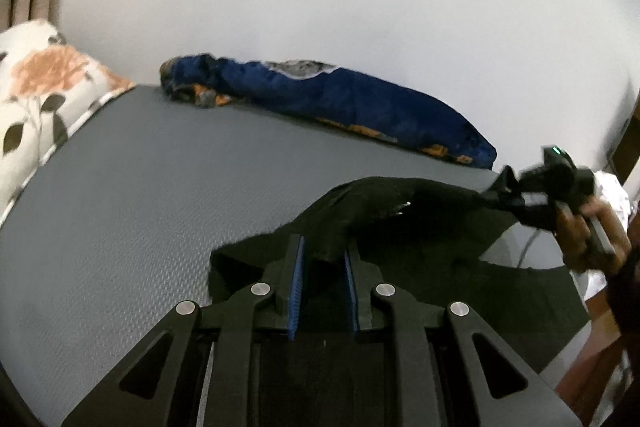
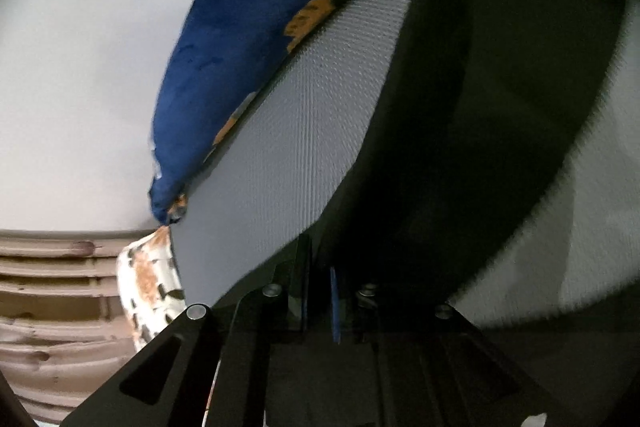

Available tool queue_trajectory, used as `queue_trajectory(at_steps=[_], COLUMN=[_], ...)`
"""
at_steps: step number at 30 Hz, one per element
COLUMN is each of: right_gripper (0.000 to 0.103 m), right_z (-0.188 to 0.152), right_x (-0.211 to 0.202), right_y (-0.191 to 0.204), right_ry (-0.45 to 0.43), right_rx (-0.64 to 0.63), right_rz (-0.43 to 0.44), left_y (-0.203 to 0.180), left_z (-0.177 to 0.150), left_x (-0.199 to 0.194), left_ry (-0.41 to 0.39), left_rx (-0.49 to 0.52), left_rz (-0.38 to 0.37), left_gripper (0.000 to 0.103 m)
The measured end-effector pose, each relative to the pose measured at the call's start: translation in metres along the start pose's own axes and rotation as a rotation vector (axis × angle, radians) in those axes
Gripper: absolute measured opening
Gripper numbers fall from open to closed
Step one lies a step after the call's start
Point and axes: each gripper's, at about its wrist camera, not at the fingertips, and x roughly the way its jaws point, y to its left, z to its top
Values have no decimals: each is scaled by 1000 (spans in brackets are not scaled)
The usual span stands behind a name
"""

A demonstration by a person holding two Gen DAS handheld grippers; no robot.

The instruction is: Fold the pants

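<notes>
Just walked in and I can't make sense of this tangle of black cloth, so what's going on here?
A person is folding black cloth pants on a grey textured mat, holding a tool in each hand. The left tool is shut on a bunched bit of the fabric near the camera. The right tool, held in a hand, is shut on another part and holds it above the mat. A rolled blue blanket and a floral pillow lie at the mat's edges.
</notes>
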Motion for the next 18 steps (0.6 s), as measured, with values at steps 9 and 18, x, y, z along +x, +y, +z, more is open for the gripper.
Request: queue_trajectory(at_steps=[9,18], right_gripper=[8,6], right_z=[-96,-161], right_x=[-36,-38], right_y=[-62,-104], right_ry=[7,-12], right_rx=[68,69], right_rz=[43,52], left_y=[-5,8], left_z=[-35,-74], left_x=[-30,-37], left_ry=[89,180], left_rx=[10,-22], left_rz=[39,87], left_gripper=[21,20])
